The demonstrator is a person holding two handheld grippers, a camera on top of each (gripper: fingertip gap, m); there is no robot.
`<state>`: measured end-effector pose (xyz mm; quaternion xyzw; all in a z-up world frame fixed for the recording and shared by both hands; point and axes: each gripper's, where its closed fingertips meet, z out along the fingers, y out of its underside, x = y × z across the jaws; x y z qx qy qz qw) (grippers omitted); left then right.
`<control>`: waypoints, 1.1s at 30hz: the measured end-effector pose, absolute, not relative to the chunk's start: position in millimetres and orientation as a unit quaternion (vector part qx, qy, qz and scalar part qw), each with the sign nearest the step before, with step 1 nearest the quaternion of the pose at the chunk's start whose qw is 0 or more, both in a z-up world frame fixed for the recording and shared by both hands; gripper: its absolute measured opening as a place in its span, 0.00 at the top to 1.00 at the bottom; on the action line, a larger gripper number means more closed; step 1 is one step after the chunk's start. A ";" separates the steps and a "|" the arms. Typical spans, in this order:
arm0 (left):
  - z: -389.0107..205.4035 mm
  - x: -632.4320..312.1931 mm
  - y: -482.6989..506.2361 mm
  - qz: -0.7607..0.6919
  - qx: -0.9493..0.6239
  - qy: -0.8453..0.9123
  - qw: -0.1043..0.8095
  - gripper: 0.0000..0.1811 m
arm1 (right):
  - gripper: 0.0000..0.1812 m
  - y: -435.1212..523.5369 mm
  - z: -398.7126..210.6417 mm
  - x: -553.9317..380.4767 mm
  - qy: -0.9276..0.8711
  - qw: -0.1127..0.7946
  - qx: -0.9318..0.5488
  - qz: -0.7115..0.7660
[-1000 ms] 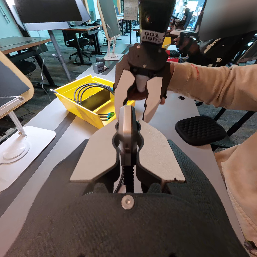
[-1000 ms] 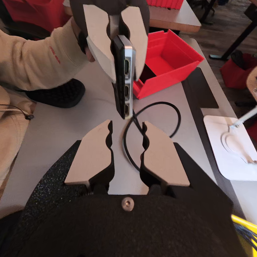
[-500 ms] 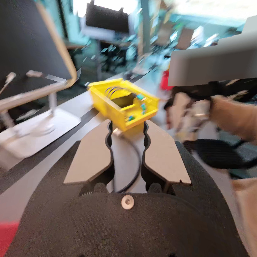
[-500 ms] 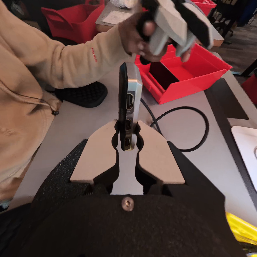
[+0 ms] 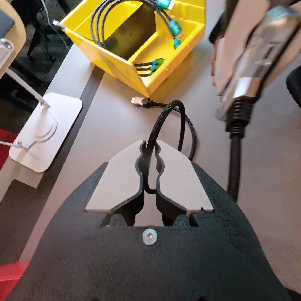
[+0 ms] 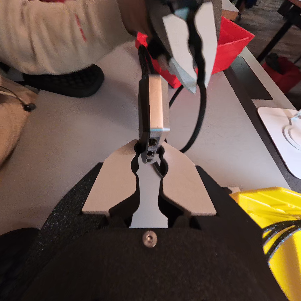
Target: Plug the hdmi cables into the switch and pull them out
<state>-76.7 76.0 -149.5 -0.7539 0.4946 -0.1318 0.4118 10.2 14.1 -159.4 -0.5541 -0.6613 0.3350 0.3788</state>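
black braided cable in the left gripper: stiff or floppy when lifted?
Probably springy, not limp: the black braided cable stands in an arch above the table ahead of the left gripper. Its free plug will likely trail and swing. The sleeve looks grippy, so slipping seems unlikely.

Brushed-metal switch [image 6: 156, 104], braided fabric cable [image 5: 168, 114], glossy yellow plastic bin [image 5: 114, 61]

Silver switch [image 6: 156, 114] stands upright, its black braided cable [image 5: 164, 117] looped on the table.

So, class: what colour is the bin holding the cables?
Yellow bin, clearest in the left wrist view.
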 end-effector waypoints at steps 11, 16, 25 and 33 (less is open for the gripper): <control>-143.7 -54.3 32.0 -0.159 -0.695 0.591 0.378 0.96 | 0.86 43.1 -191.6 5.9 -0.648 0.411 -0.584 0.264; -157.2 -45.1 20.2 -0.169 -0.688 0.617 0.343 0.96 | 0.93 51.4 -205.3 4.2 -0.644 0.439 -0.584 0.227; -175.6 -29.3 3.3 -0.144 -0.678 0.657 0.298 0.95 | 0.80 53.1 -236.8 13.2 -0.668 0.446 -0.579 0.143; -183.8 -37.6 -12.6 -0.149 -0.678 0.675 0.249 0.95 | 0.66 27.8 -249.8 20.1 -0.759 0.429 -0.488 0.047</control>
